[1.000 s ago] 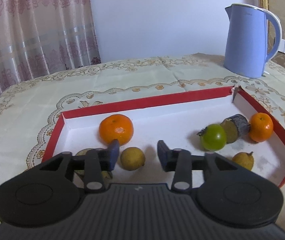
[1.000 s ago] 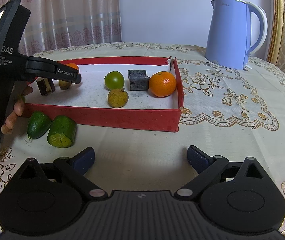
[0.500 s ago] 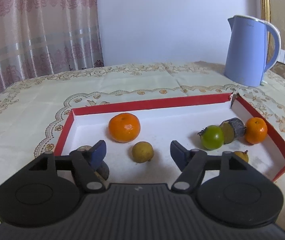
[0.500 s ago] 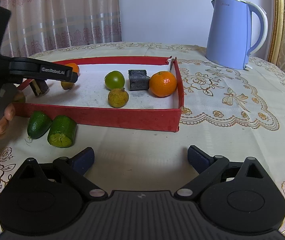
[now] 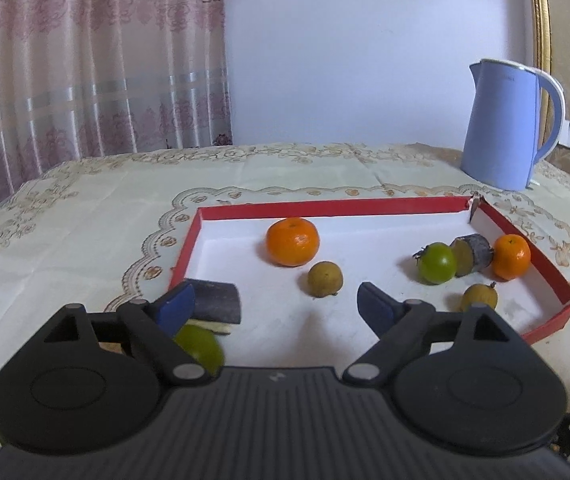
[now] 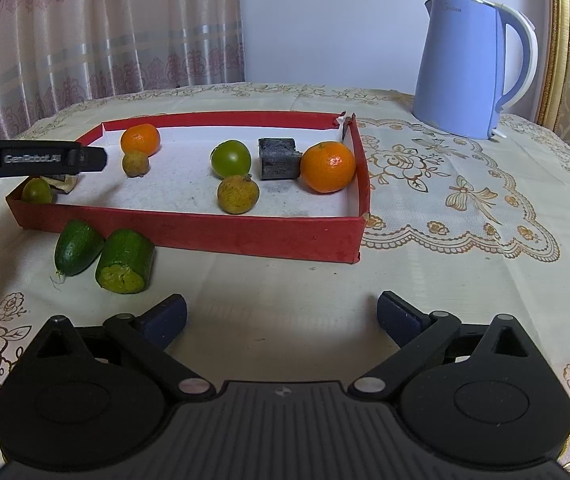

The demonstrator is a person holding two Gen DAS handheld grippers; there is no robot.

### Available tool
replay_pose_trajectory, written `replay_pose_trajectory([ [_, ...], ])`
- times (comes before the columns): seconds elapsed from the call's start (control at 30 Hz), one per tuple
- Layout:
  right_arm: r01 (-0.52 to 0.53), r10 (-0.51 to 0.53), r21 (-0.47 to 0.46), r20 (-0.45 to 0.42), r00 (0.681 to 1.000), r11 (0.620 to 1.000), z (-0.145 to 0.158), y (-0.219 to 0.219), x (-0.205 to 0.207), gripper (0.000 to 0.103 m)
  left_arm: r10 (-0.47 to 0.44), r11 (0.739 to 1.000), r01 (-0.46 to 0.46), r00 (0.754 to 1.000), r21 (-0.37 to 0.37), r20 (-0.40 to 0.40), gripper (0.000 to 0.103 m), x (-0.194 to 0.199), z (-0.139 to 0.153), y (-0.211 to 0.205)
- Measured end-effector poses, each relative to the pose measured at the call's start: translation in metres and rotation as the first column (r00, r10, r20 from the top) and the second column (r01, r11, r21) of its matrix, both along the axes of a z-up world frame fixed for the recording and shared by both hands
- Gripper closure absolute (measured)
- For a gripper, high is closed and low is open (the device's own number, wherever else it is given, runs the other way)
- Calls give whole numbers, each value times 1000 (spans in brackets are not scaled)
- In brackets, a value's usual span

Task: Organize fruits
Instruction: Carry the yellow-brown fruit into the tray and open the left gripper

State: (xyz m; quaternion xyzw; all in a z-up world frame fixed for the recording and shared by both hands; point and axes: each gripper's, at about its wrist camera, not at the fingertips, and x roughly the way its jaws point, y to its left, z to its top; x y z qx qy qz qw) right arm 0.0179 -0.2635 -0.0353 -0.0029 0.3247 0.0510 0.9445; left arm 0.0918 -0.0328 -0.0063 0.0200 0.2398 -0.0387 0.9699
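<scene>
I saw a blue kettle (image 6: 465, 68) standing far right on the cloth-covered counter (image 6: 445, 240). My left gripper (image 5: 273, 304) had just been opening, its fingers wide with nothing between them, over the red tray (image 6: 205, 232); a small green fruit (image 5: 201, 344) lay by the left finger. My right gripper (image 6: 281, 316) gaped empty near two cut cucumber pieces (image 6: 125, 260).

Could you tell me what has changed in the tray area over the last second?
The left gripper has just been opening and has drawn back from the red tray; nothing lies between its jaws. The small yellow-brown fruit it straddled now sits clear ahead of it. The right gripper, other fruits and kettle stayed put.
</scene>
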Motion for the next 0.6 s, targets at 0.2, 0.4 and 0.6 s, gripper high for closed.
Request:
replay_pose_trajectory([
  [0.2,-1,1,0,-1,1000,1000,0,0,-1,0,36,999,-36,999,17,-2,13,-19,-1,13],
  [0.4,-1,1,0,-1,1000,1000,0,0,0,0,54,998,-53,999,39,-9,5,-40,-7,30],
  [0.6,-1,1,0,-1,1000,1000,0,0,0,0,70,997,-69,996,21,-51,5,-48,-17,44],
])
